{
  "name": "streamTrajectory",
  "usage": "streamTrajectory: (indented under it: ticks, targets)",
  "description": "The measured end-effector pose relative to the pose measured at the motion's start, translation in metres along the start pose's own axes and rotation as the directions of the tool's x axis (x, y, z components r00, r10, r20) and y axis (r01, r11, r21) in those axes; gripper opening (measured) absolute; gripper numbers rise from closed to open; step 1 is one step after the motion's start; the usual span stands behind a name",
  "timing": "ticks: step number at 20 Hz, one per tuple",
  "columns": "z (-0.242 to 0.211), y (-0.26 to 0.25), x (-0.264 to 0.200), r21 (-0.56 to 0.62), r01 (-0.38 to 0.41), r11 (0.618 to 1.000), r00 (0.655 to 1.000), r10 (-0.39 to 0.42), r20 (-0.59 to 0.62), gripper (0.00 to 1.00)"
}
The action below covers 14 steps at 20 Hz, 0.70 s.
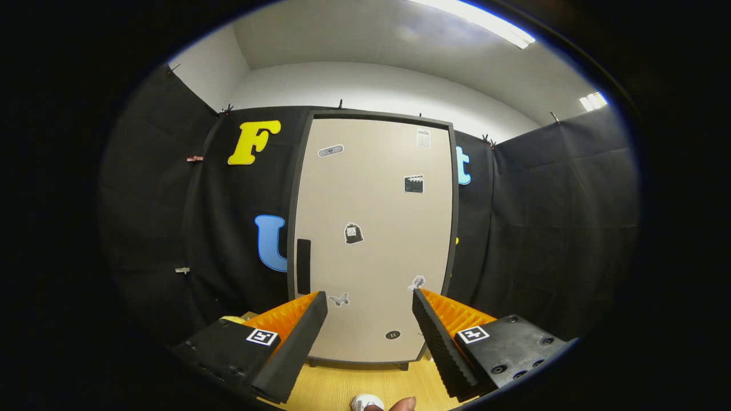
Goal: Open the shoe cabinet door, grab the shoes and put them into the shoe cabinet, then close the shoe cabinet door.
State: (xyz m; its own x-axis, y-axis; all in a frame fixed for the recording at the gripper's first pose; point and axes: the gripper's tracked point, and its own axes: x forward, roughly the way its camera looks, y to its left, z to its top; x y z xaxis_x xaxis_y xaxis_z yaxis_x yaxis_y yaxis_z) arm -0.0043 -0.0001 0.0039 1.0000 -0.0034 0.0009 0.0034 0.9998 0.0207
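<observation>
- The gripper [370, 297] is held with jaws released, nothing between them.
- The shoe cabinet [374, 240] is seen beyond the fingers, its door [371, 200] closed.
- A white shoe [365, 402] is glimpsed on the wooden floor [331, 388], below the fingers.

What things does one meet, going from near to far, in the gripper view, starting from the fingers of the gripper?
Open gripper, nothing between its fingers → white shoe low between them → wooden floor → shoe cabinet door, closed, with its dark handle on its left side → black cloth wall behind.
</observation>
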Motion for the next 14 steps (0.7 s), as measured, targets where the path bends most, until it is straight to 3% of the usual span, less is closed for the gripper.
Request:
streamTrajectory:
  ticks: [9, 14]
  targets:
    - [-0.001, 0.008, 0.000, 0.002, -0.017, 1.000, 1.000, 0.017, 0.000, 0.97]
    - [0.013, 0.040, 0.024, 0.048, -0.068, 0.997, 0.997, 0.067, 0.028, 0.97]
